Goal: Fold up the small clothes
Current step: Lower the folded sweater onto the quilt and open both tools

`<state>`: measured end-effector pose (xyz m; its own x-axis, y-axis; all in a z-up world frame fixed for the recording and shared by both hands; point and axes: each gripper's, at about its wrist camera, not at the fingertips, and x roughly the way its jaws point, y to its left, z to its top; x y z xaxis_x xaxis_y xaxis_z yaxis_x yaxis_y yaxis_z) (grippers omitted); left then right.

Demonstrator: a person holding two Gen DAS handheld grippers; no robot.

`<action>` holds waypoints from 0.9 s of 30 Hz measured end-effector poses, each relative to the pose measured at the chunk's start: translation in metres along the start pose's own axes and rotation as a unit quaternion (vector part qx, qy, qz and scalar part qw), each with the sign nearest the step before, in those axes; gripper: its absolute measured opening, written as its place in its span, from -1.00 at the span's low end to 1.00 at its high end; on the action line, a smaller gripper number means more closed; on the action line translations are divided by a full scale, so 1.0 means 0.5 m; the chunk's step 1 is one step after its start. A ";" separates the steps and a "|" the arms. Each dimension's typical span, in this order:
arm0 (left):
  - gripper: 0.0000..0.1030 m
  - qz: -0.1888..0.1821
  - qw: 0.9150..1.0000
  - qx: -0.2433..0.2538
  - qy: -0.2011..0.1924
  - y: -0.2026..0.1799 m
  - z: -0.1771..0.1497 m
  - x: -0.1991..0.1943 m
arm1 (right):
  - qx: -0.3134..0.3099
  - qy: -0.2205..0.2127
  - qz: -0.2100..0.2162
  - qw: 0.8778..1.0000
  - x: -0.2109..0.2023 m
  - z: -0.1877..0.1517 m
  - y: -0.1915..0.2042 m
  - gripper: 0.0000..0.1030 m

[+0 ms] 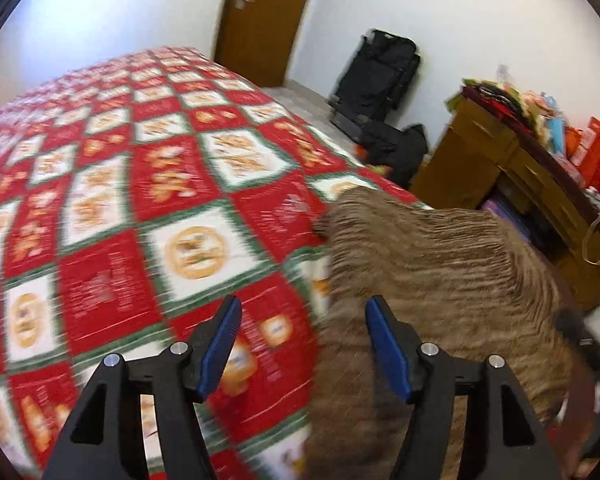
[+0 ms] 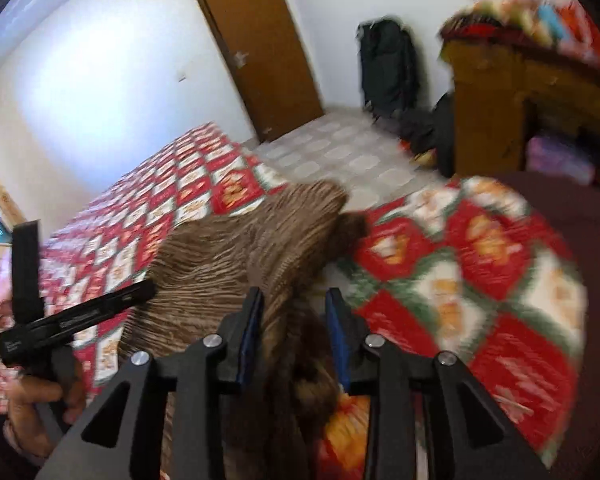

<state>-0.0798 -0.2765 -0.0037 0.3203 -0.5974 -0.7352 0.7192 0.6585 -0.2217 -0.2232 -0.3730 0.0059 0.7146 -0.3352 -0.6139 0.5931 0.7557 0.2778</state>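
A brown ribbed garment [image 1: 432, 280] lies on the bed with the red, white and green checked cover [image 1: 140, 200], near its right edge. My left gripper [image 1: 302, 312] is open and empty, just left of the garment's edge. In the right wrist view the garment [image 2: 236, 248] bunches up between the blue pads of my right gripper [image 2: 294, 300], whose jaws stand partly apart around the cloth. Both views are blurred by motion. The left gripper's body [image 2: 76, 312] and the hand holding it show at the left of the right wrist view.
A brown door [image 1: 264, 20] stands in the far wall. Black bags [image 1: 376, 76] sit on the tiled floor [image 2: 340, 152] beside the bed. A wooden cabinet [image 1: 512, 172] with colourful boxes on top stands at the right.
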 end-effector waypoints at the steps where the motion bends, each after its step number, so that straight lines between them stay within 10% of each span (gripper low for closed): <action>1: 0.28 0.015 1.000 -0.002 -0.002 0.001 -0.009 -0.010 | -0.010 -0.013 -0.007 1.000 -0.021 -0.005 0.018 -0.32; 8: 0.28 0.033 0.999 0.011 -0.002 -0.012 -0.084 -0.035 | -0.114 -0.013 0.003 0.993 -0.064 -0.058 0.157 -0.64; 14: 0.28 0.028 0.999 0.028 0.016 -0.008 -0.107 -0.034 | -0.088 0.055 -0.011 0.995 -0.019 -0.111 0.134 -0.72; 27: 0.29 0.069 0.995 0.071 -0.003 -0.009 -0.187 -0.111 | -0.038 0.038 -0.019 0.998 -0.103 -0.133 0.112 -0.63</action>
<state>-0.1583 -0.2033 -0.0216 0.4249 -0.5087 -0.7487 0.7480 0.6632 -0.0261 -0.2515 -0.2762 0.0038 0.6602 -0.3234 -0.6779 0.5879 0.7843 0.1984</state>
